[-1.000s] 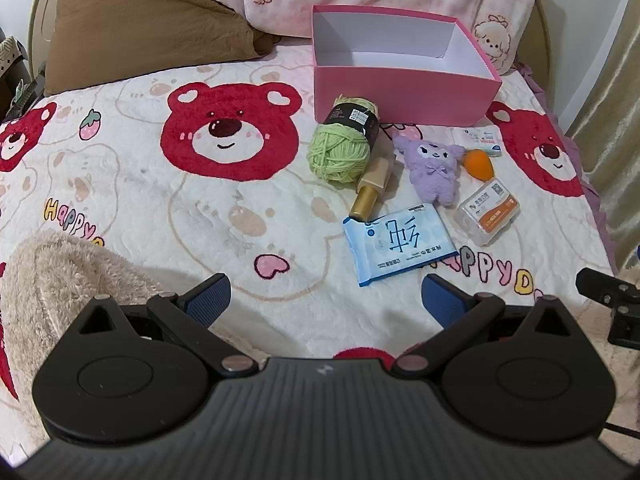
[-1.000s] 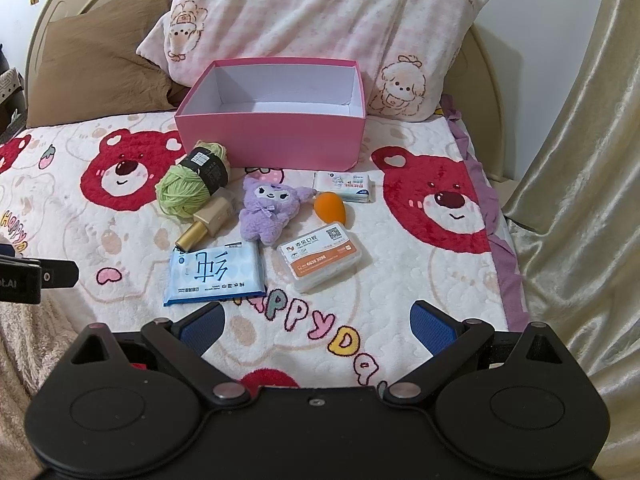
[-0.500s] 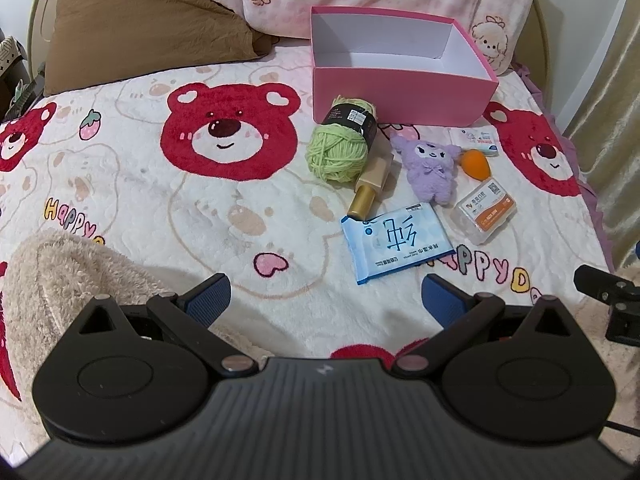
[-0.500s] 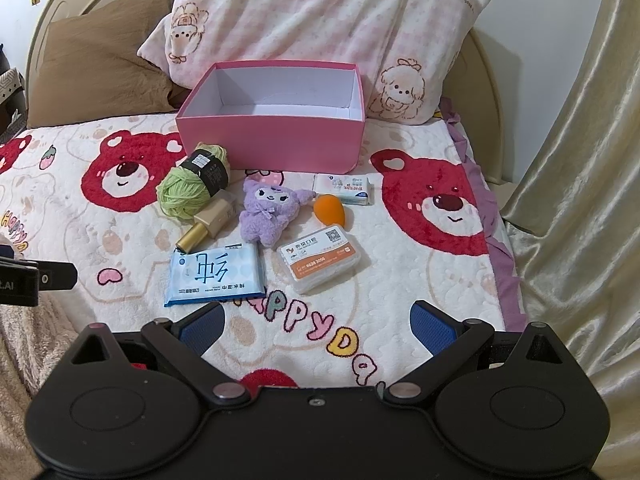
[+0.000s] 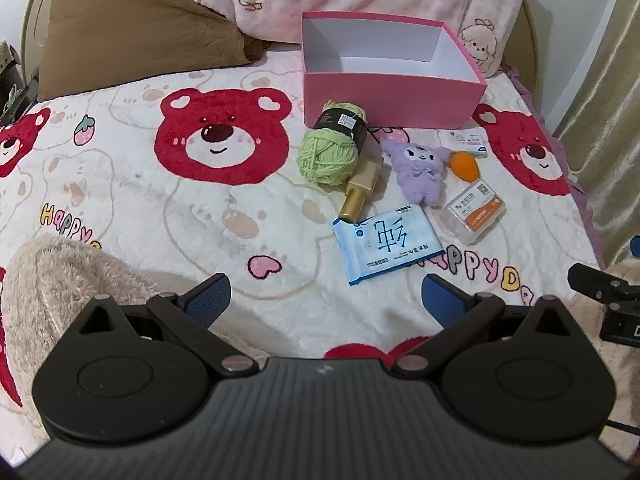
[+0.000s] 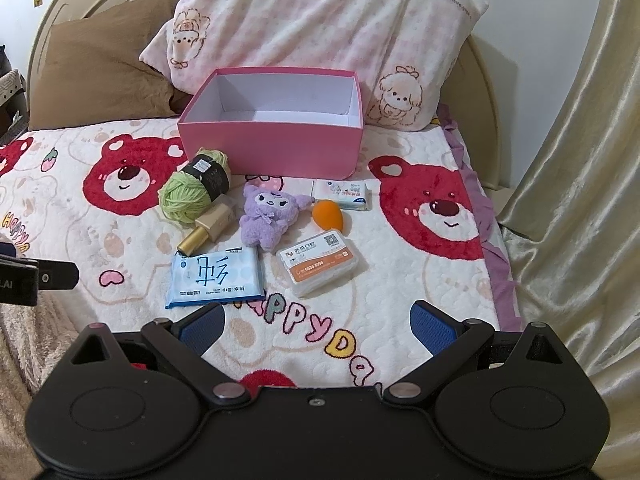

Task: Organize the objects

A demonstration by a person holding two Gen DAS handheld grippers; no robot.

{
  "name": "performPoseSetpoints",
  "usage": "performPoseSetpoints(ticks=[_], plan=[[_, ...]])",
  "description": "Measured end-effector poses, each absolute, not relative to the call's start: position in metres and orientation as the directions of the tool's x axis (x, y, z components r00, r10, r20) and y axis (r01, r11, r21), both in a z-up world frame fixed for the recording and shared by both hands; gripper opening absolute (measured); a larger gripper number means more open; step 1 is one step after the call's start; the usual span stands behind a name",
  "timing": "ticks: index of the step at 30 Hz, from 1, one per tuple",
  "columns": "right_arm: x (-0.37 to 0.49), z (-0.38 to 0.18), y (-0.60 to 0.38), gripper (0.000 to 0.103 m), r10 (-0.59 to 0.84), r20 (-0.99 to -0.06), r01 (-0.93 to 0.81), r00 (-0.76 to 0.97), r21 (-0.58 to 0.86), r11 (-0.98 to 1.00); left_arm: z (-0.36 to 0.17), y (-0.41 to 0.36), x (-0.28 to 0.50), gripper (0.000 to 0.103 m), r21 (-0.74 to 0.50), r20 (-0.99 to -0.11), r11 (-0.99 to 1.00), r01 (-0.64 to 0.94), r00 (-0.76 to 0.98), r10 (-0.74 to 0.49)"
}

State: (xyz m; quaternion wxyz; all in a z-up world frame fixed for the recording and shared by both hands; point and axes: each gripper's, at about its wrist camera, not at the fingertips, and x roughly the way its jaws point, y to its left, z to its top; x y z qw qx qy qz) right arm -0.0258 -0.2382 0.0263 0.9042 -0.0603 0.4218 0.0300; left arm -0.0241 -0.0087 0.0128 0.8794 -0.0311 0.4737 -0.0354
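Bear-print bedspread [image 6: 420,280] carries yarn [image 6: 192,192], plush [image 6: 268,216] and wipes [image 6: 216,276] clustered before the empty pink box [image 6: 272,152], ready for packing; left gripper [image 5: 326,300] and right gripper [image 6: 316,324] hover wide-jawed, empty.

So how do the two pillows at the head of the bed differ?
The brown pillow is plain, while the pink pillow is checked and printed with cartoon puppies. The brown pillow lies low at the left; the pink pillow leans up directly behind the pink box. Both rest against the headboard.
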Motion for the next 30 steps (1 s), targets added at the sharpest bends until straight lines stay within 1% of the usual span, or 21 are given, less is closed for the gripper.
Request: performPoseSetpoints(ticks=[5,9,13,16,17,19,21,23,24,27,30], plan=[[-0.029,0.034,-0.227,0.101,0.012,-0.756,-0.152,0.654,-0.116,0.982,0.023,0.000,-0.024,0.103,-0.101,-0.838,0.994,0.038,0.536,-0.106],[-0.026,0.049,-0.221,0.101,0.106,-0.735,-0.236,0.669,-0.075,0.969,0.039,0.003,-0.016,0.103,-0.071,-0.837,0.995,0.072,0.538,-0.099],[-0.022,0.060,-0.217,0.101,0.232,-0.660,-0.324,0.714,-0.019,0.946,0.051,0.001,-0.001,0.103,-0.065,-0.838,0.990,0.124,0.533,-0.122],[-0.019,0.056,-0.211,0.101,0.324,-0.586,-0.419,0.743,-0.030,0.907,0.051,-0.002,0.014,0.103,-0.091,-0.843,0.982,0.167,0.512,-0.166],[-0.017,0.053,-0.206,0.101,0.341,-0.583,-0.450,0.738,-0.048,0.892,0.050,-0.005,0.019,0.103,-0.084,-0.844,0.979,0.183,0.510,-0.168],[-0.007,0.046,-0.199,0.101,0.343,-0.619,-0.487,0.707,-0.073,0.870,0.049,-0.011,0.028,0.103,-0.069,-0.841,0.975,0.209,0.514,-0.170],[0.004,0.038,-0.198,0.101,0.349,-0.657,-0.504,0.669,-0.056,0.862,0.047,-0.015,0.035,0.103,-0.058,-0.832,0.972,0.227,0.528,-0.173],[0.019,0.028,-0.201,0.101,0.356,-0.689,-0.494,0.632,-0.004,0.869,0.043,-0.020,0.042,0.103,-0.028,-0.824,0.969,0.244,0.543,-0.161],[0.023,0.023,-0.204,0.101,0.374,-0.688,-0.490,0.622,0.031,0.871,0.040,-0.022,0.045,0.103,-0.016,-0.820,0.969,0.245,0.551,-0.153],[0.037,0.009,-0.215,0.101,0.494,-0.671,-0.516,0.553,0.190,0.835,0.025,-0.025,0.059,0.103,0.009,-0.824,0.972,0.233,0.553,-0.125],[0.046,-0.009,-0.212,0.101,0.484,-0.696,-0.497,0.530,0.207,0.843,0.005,-0.027,0.077,0.101,0.030,-0.840,0.977,0.213,0.535,-0.091]])
